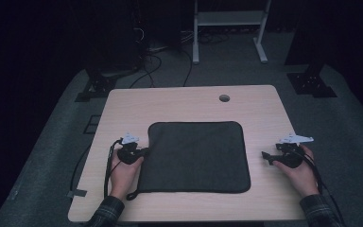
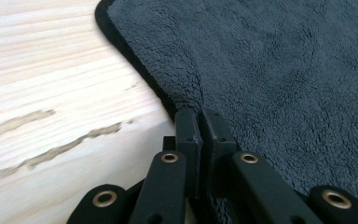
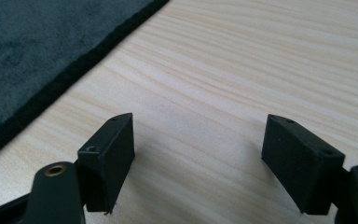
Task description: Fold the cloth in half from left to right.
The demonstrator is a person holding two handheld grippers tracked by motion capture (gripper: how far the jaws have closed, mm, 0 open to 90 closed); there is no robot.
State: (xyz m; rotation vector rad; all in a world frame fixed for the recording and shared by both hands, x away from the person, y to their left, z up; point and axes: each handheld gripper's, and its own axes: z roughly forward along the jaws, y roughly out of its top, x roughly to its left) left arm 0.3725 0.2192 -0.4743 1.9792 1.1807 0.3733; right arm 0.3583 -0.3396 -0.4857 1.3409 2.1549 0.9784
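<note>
The left gripper (image 2: 200, 119) fingers are pinched together on the left hem of the dark cloth (image 1: 196, 156), which lies flat mid-table (image 1: 179, 101). Risk: the thin hem slips out when lifted. The right gripper (image 3: 198, 158) fingers stand wide over bare wood.

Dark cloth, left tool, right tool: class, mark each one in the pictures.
dark cloth (image 1: 196, 156), high view, middle of its surface
left tool (image 2: 200, 122), left gripper view, closed tips at the cloth's edge
right tool (image 3: 200, 154), right gripper view, gap between open tips

A pale wooden counter (image 1: 189, 104) has a round cable hole (image 1: 224, 98) at twelve o'clock; a white frame (image 1: 229, 19) stands beyond.
</note>
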